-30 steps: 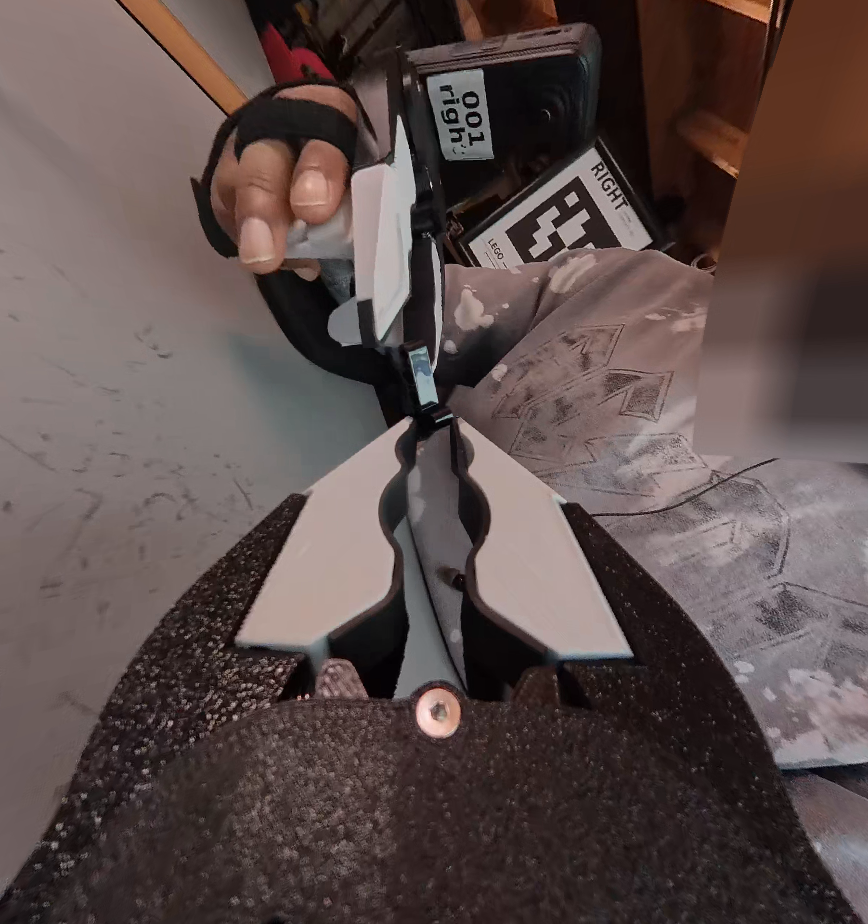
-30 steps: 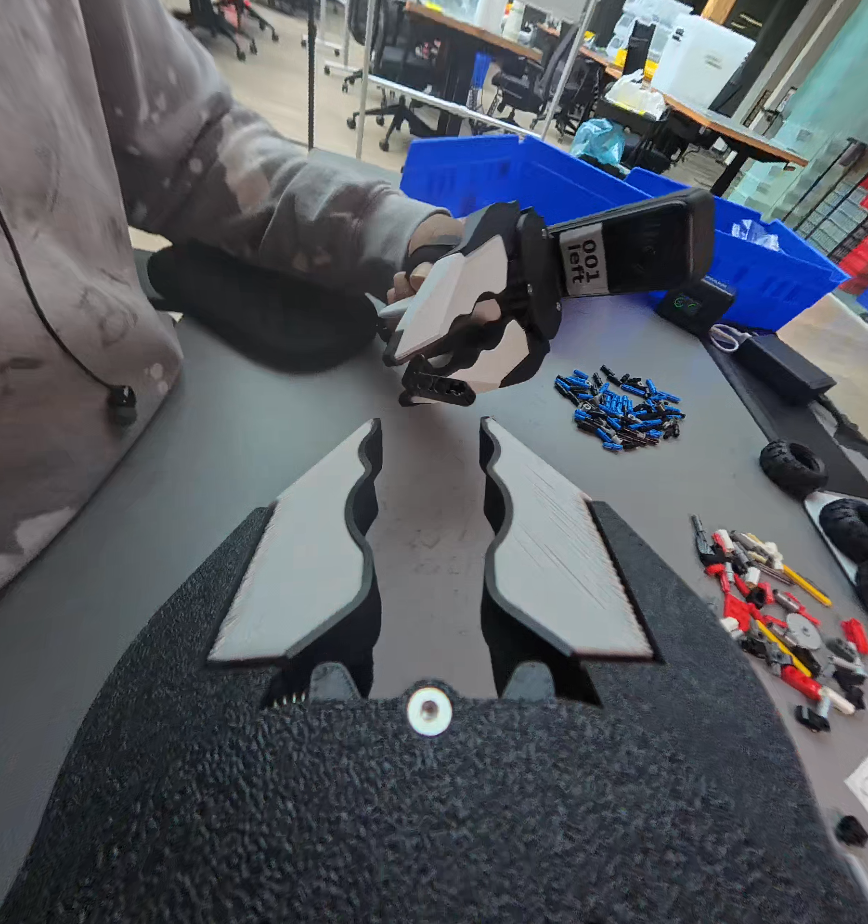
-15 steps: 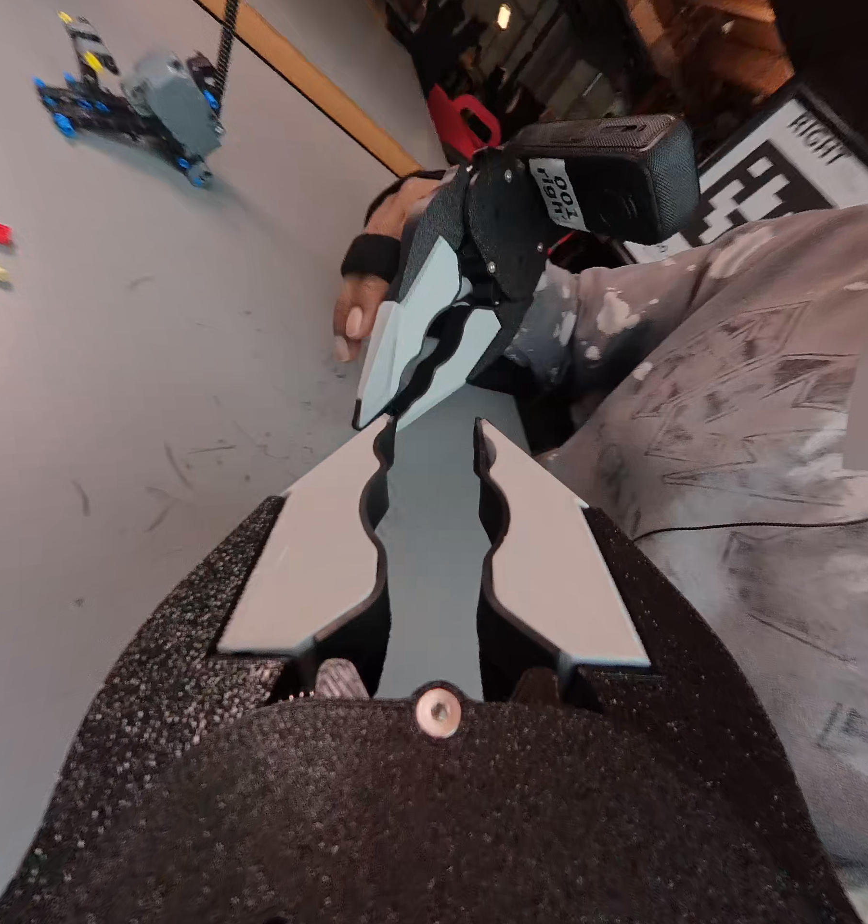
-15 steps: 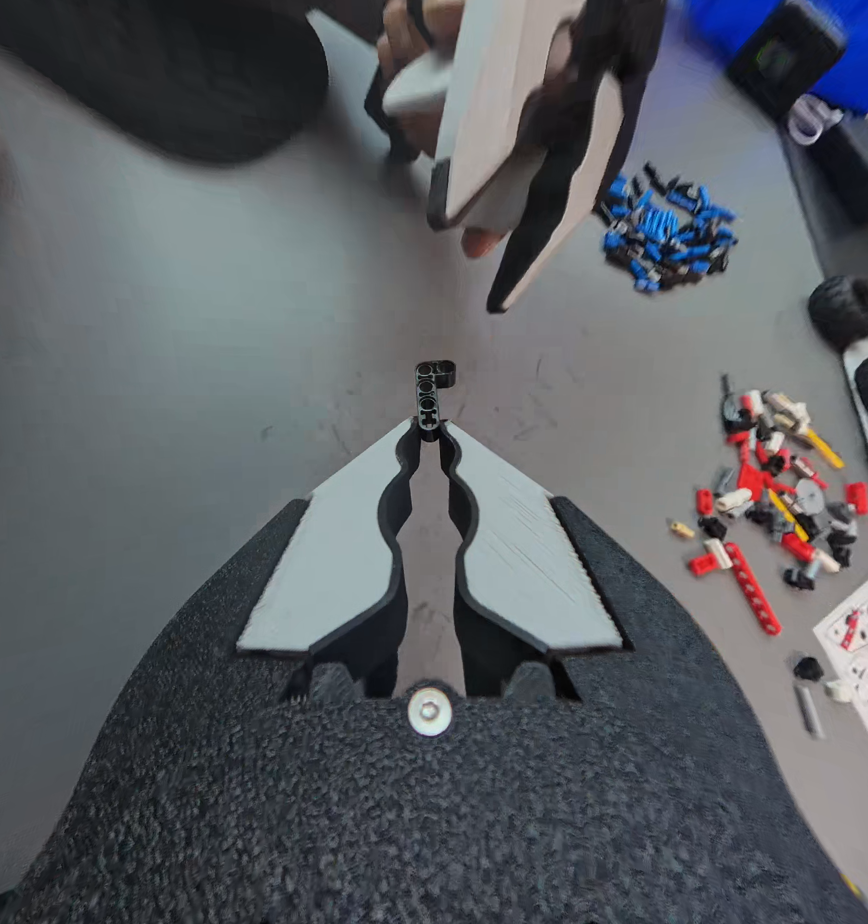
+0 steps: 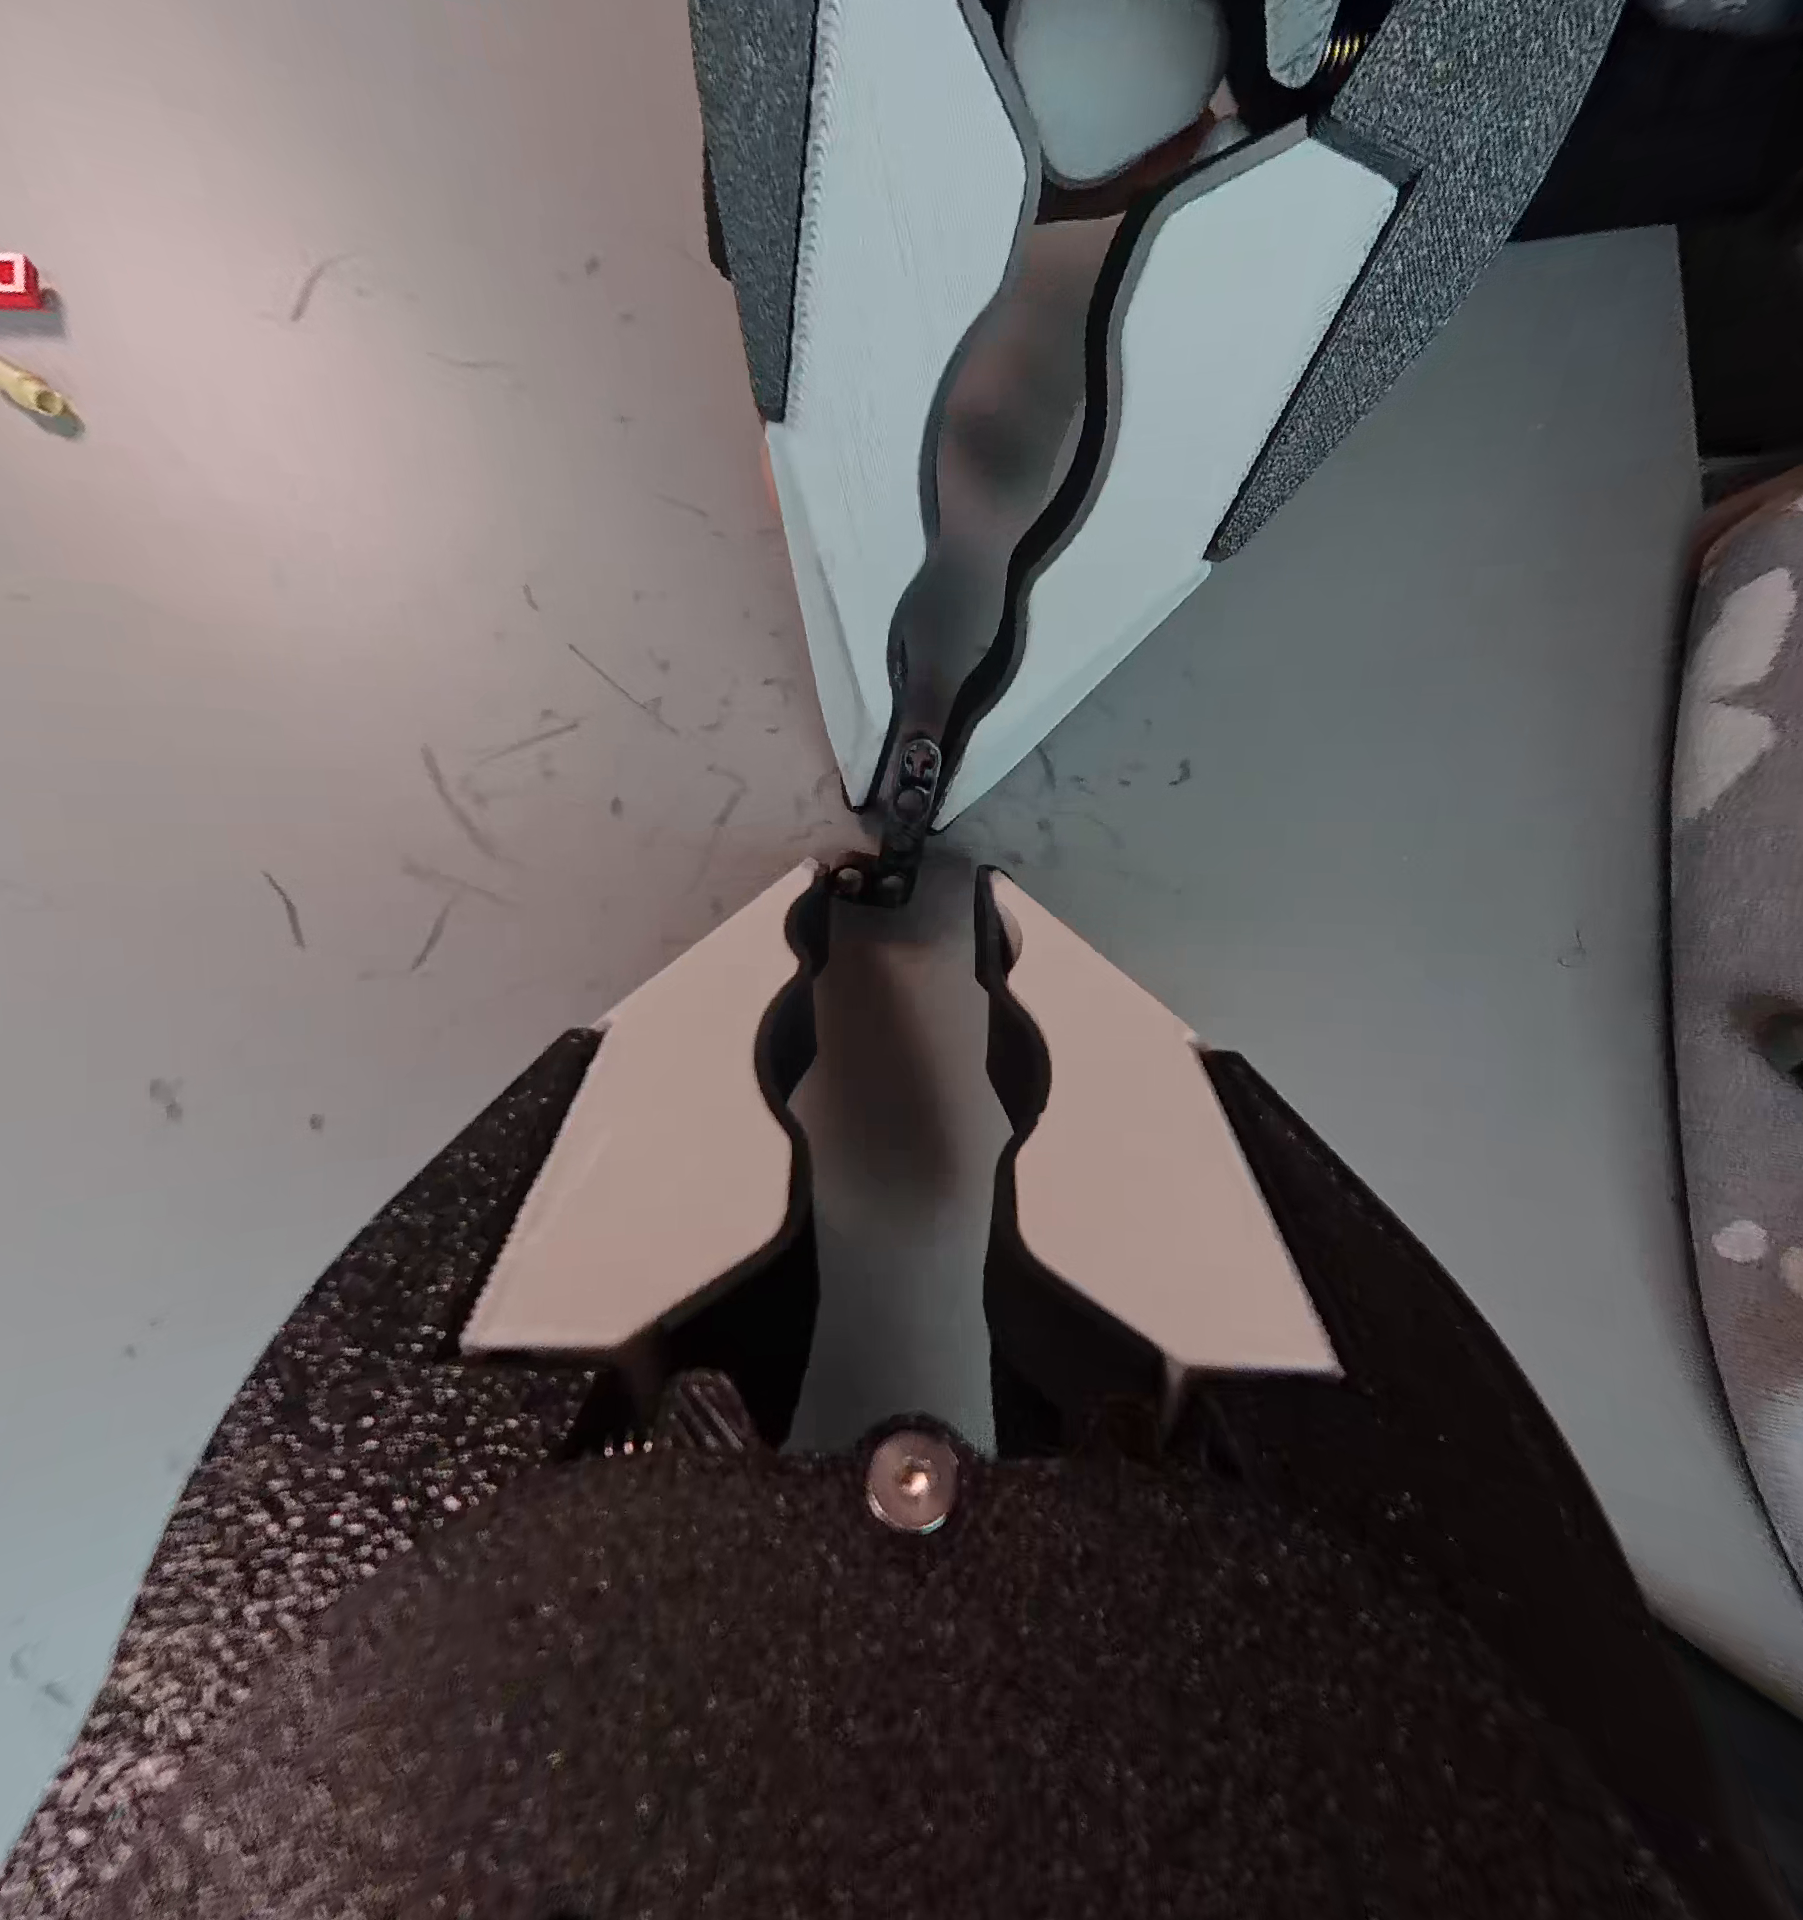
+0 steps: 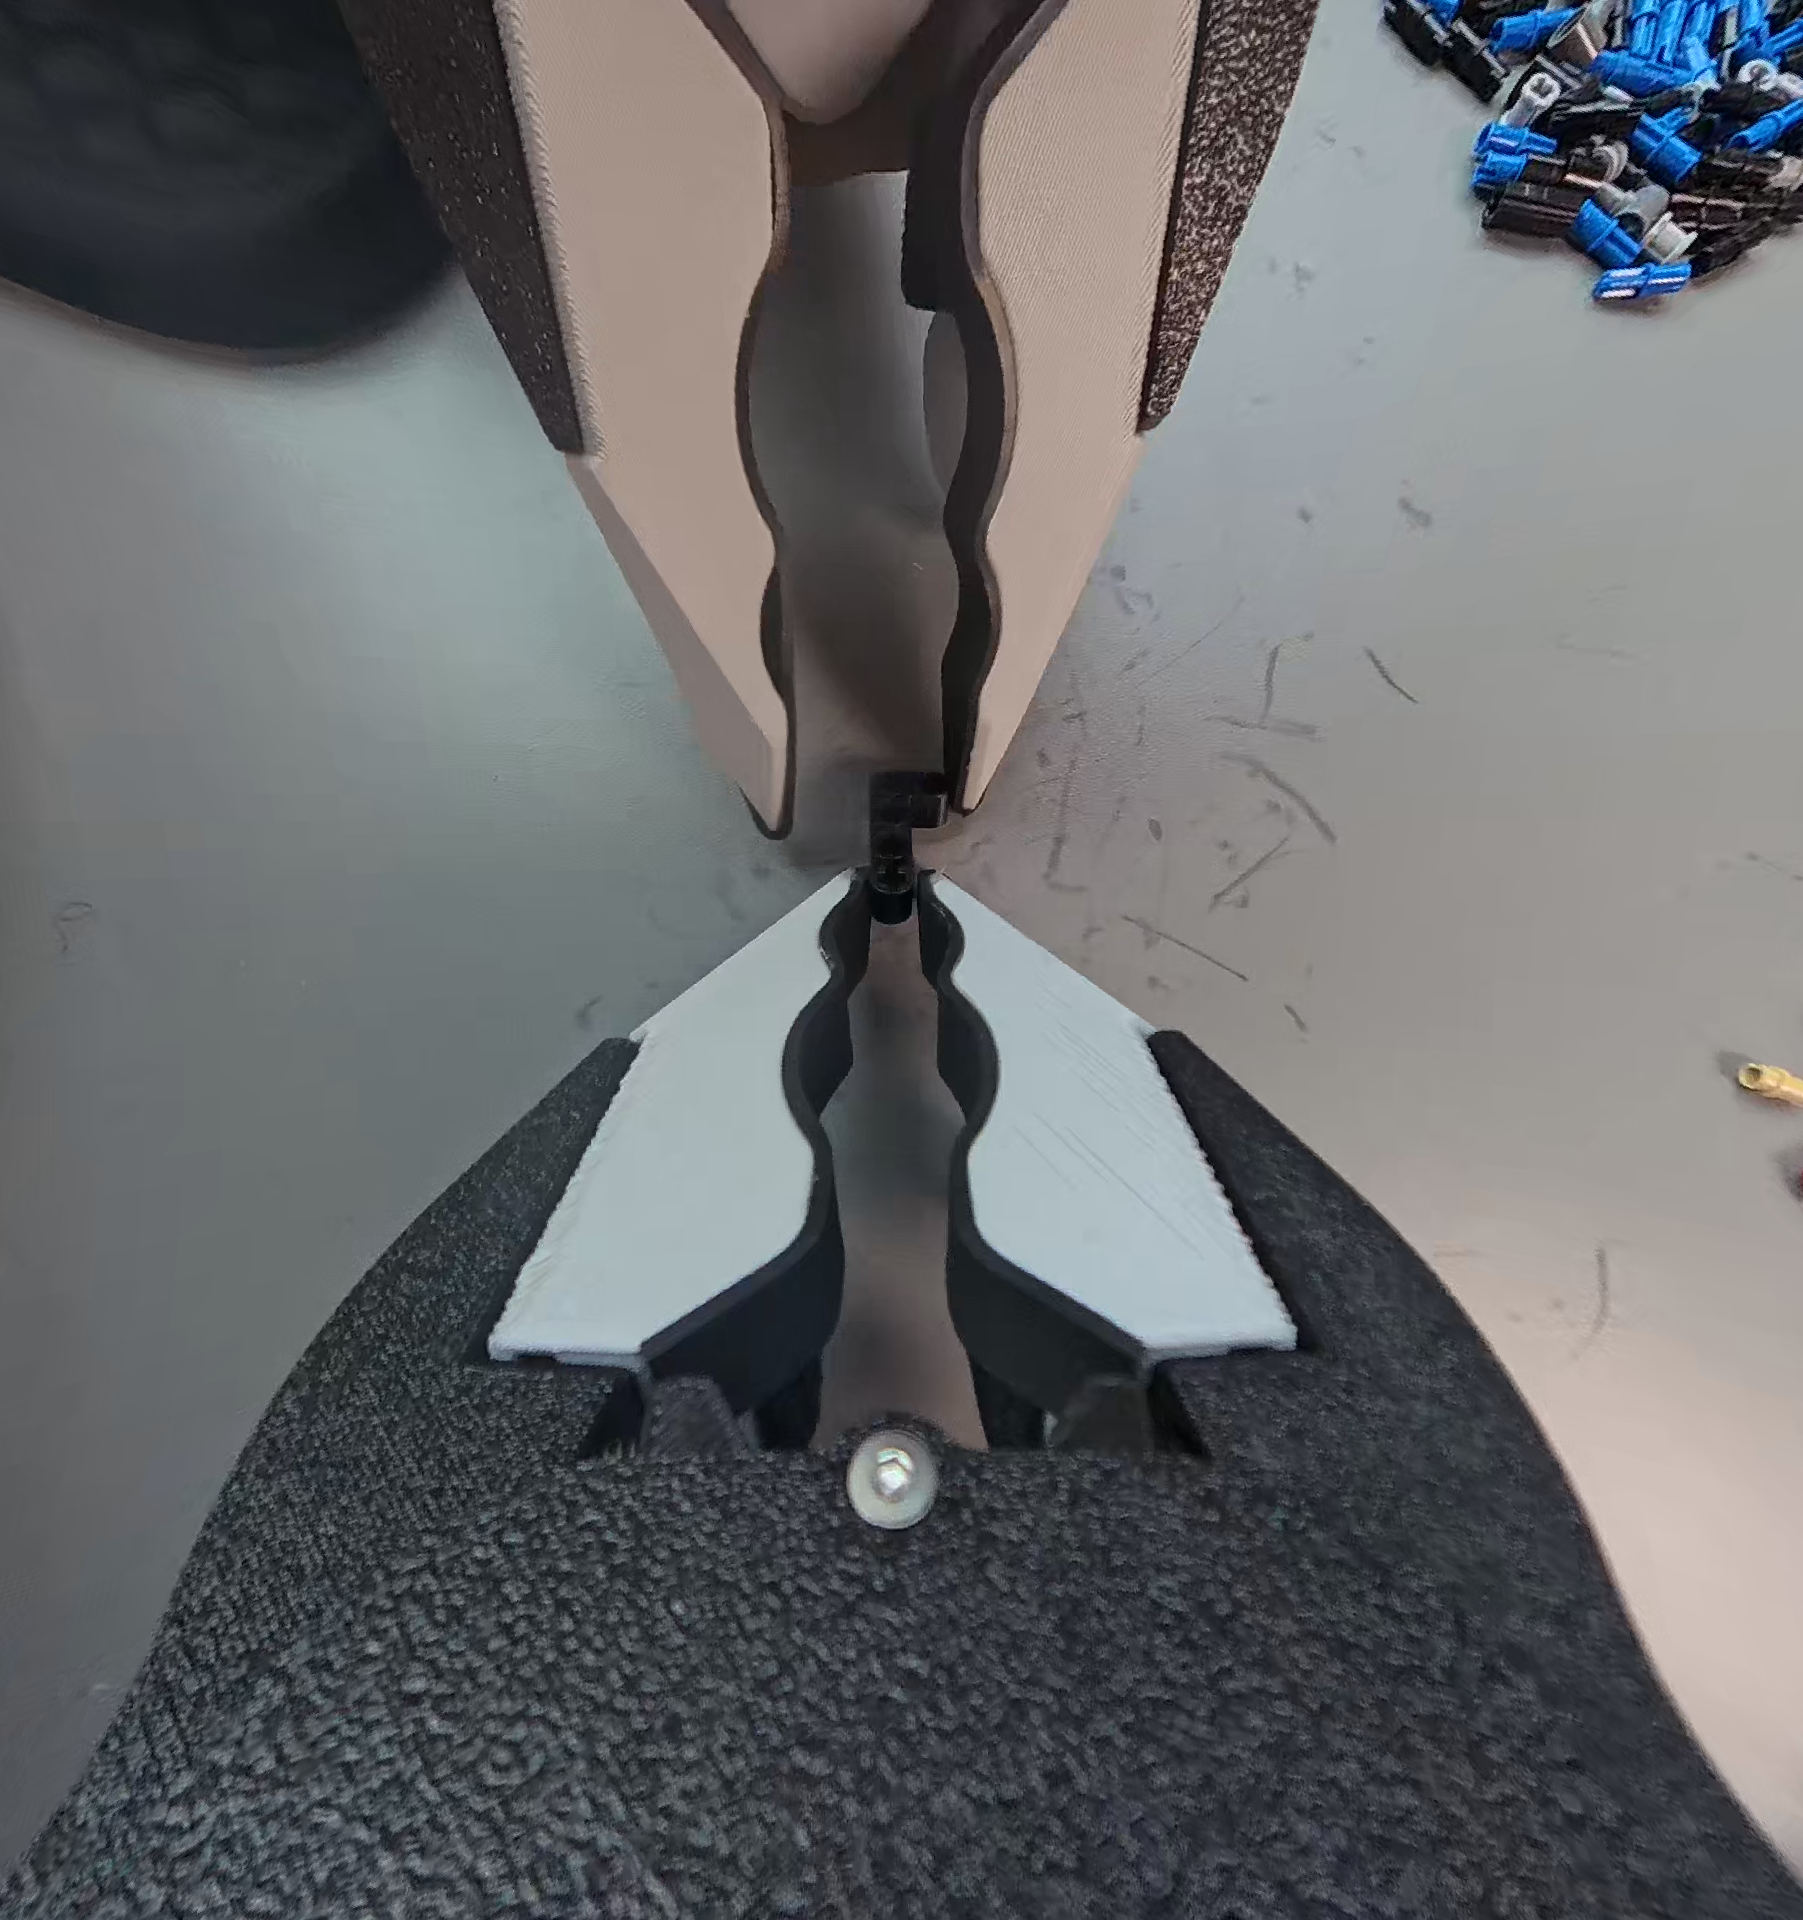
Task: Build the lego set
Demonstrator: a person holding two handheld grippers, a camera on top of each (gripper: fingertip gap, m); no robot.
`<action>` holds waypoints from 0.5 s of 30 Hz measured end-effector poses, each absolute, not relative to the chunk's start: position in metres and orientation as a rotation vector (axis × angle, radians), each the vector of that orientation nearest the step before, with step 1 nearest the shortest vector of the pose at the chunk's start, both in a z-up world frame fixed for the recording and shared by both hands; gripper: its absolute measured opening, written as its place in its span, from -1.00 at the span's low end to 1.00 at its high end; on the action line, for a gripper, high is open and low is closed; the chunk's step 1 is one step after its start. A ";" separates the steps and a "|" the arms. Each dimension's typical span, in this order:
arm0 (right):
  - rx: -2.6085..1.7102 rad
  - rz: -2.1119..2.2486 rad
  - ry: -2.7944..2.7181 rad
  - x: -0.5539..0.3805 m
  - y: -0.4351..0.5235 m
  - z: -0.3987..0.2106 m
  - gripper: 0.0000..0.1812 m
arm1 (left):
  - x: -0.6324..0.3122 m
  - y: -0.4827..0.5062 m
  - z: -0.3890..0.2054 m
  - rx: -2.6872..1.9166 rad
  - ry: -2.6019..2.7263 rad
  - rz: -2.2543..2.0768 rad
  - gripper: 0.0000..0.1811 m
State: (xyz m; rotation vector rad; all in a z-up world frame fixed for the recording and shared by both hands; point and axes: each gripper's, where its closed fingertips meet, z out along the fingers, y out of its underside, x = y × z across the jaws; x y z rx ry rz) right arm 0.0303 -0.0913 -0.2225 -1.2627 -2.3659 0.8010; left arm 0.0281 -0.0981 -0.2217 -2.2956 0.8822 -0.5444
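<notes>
One black L-shaped piece [image 6: 892,857] — pinched by right hand-held gripper [image 6: 892,883] — seemingly touches left's [image 5: 902,878] fingertip.

I am finding no writing, number or brand that I can make out, neither on my grippers nor on the grey table [image 6: 357,727] under them.

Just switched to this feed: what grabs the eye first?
Two grey-fingered grippers meet tip to tip at centre: the right gripper pinches a small black L-shaped lego beam, the open left gripper around its far end. A blue-and-black pin pile lies on the scratched grey table, upper right.
</notes>
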 end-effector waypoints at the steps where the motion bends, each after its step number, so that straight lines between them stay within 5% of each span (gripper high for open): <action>1: -1.265 0.805 -2.364 0.030 -0.091 -0.223 -0.90 | 0.027 -0.098 -0.222 -2.296 0.883 -0.534 -0.72; 15: -1.187 0.959 -2.216 0.030 -0.084 -0.198 -0.75 | -0.023 -0.081 -0.189 -2.234 0.685 -0.384 -0.73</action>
